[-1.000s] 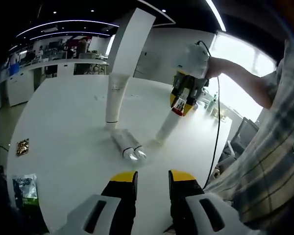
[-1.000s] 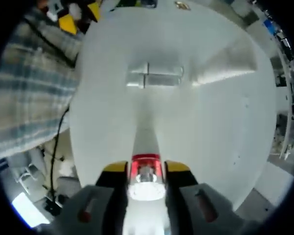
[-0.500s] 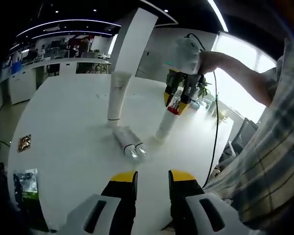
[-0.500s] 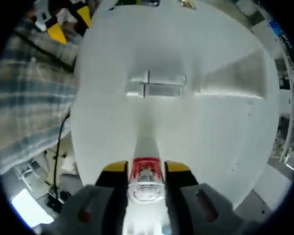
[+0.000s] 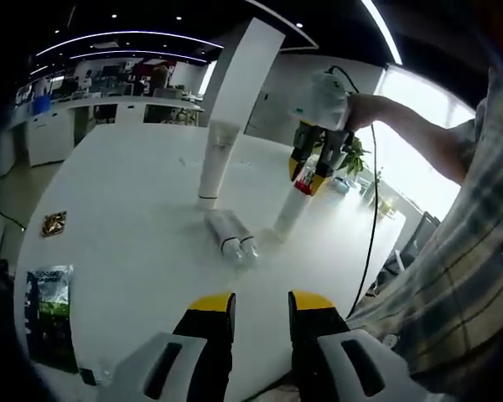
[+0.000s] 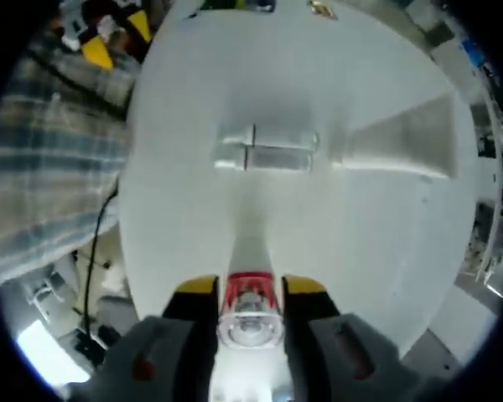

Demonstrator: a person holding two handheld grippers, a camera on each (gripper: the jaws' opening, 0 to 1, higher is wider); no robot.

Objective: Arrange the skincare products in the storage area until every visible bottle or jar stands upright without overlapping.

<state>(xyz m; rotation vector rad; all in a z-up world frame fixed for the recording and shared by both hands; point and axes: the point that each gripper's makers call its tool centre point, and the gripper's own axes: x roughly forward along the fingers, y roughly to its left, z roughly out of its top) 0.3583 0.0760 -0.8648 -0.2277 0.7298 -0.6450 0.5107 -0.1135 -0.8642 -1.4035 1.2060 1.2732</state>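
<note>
Near the middle of the white surface, the right tool is clamped on the red-banded top of a white bottle, base on the surface, leaning. Two small bottles lie side by side just beside it. A white tube stands upright beyond. The left tool hangs empty, jaws slightly parted, at the near edge.

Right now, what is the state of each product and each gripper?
Tall tube: upright on its cap.
Two small bottles: lying flat, side by side.
Red-capped bottle: tilted, base on the table, cap held.
Right gripper: shut on the red-capped bottle.
Left gripper: open, holding nothing.
</note>
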